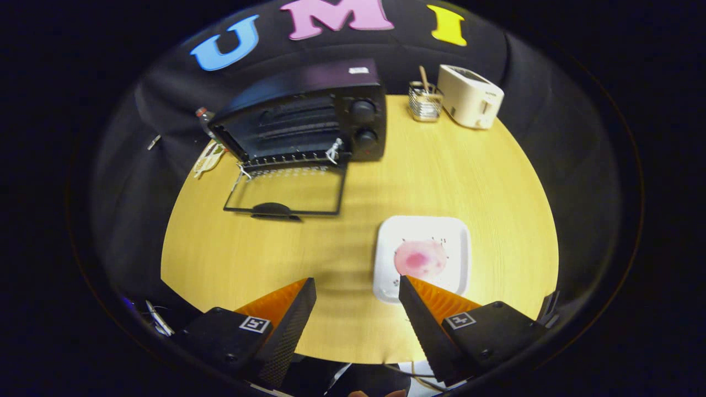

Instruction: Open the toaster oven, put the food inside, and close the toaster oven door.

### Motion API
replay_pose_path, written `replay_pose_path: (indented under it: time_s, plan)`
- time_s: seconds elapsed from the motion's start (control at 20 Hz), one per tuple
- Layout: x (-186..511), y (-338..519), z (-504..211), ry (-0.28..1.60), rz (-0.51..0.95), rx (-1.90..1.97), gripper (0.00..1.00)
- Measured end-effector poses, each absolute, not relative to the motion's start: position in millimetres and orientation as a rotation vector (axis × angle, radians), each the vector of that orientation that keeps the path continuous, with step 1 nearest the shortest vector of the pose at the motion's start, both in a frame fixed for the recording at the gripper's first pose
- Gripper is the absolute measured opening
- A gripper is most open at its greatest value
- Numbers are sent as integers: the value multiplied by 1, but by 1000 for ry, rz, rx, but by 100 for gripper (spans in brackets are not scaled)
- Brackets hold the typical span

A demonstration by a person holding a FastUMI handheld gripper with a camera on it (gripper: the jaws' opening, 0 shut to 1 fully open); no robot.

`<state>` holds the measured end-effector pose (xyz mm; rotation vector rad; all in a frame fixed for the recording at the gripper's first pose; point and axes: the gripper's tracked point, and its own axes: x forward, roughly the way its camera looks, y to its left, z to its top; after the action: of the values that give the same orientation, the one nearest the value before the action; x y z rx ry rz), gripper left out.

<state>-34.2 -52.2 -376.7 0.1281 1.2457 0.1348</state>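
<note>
I hold the gripper (357,289) above the bench (287,248) with its 2 fingers (298,309) wide apart and holding nothing, because the toaster oven (309,118) beyond them already has its door (287,193) lying flat open, so I judge the food is next. The pink round food (420,258) sits on a white square plate (458,231) just ahead of the right finger. The bench is pale wood, with a white toaster (470,95) and a wire holder (424,102) at the back near the black cloth wall.

Gripper (357,286): two wedge-shaped jaws with ribbed inner faces, set on black blocky mounts, each bearing a square black-and-white marker tag and small screws.
</note>
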Motion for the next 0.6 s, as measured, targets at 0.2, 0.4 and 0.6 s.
replay_pose_path:
  time_s: [0.2, 0.4, 0.6]
  plan:
    - [-25, -125, -405, 1338, 68, 118, 99]
    - [-7, -166, -435, 1397, 15, 150, 95]
    - [9, -173, -467, 1427, 57, 144, 92]
